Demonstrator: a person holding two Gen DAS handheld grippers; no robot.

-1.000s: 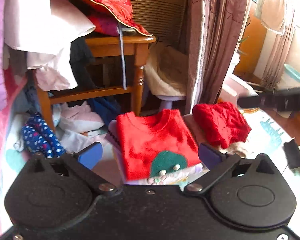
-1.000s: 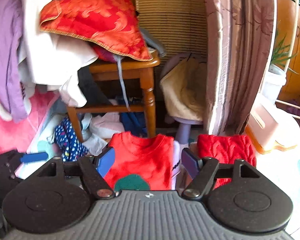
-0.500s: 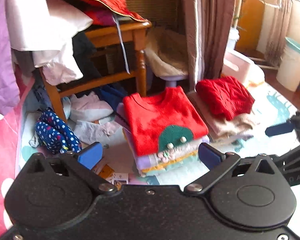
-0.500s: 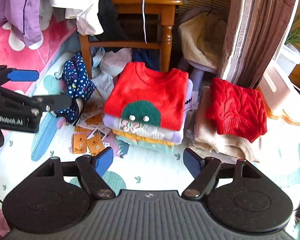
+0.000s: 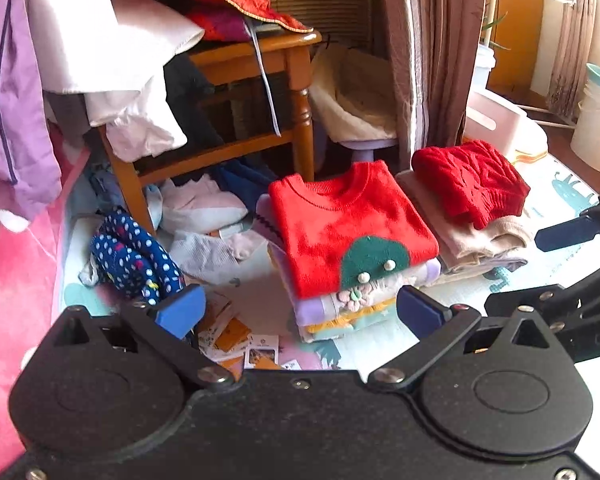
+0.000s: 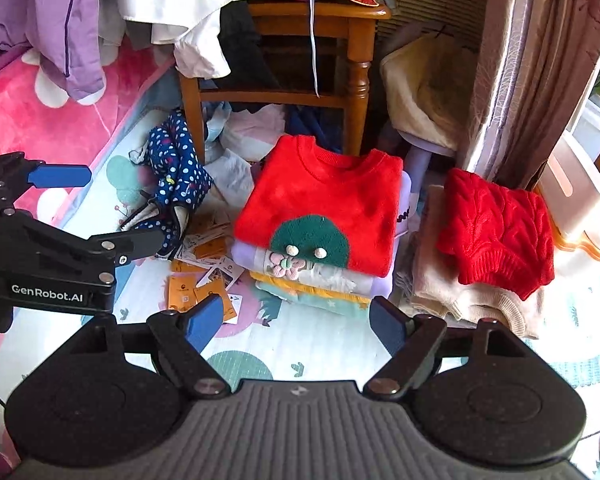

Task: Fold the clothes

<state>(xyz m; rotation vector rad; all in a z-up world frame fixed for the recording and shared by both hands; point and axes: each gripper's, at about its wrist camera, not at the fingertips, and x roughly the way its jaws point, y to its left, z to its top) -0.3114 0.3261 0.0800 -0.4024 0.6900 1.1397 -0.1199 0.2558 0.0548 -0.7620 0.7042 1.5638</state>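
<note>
Left gripper point(image 5: 298, 312): I see its blue pads spread wide, nothing between them, hovering above the play mat point(image 5: 260, 300).
Right gripper point(image 6: 296, 320): mine here is also spread and empty, hanging over the mat's near part.
Red sweater point(image 6: 320, 216): folded, on top of a stack of folded clothes point(image 6: 316, 280) mid-mat.
Knit red sweater point(image 6: 496, 228): folded on a beige garment point(image 6: 476, 300), just right of the stack.
Dotted navy garment point(image 6: 176, 168): crumpled by the wooden chair point(image 6: 356, 64) at the mat's far edge.
Cards point(image 6: 204, 276): scattered left of the stack.
</note>
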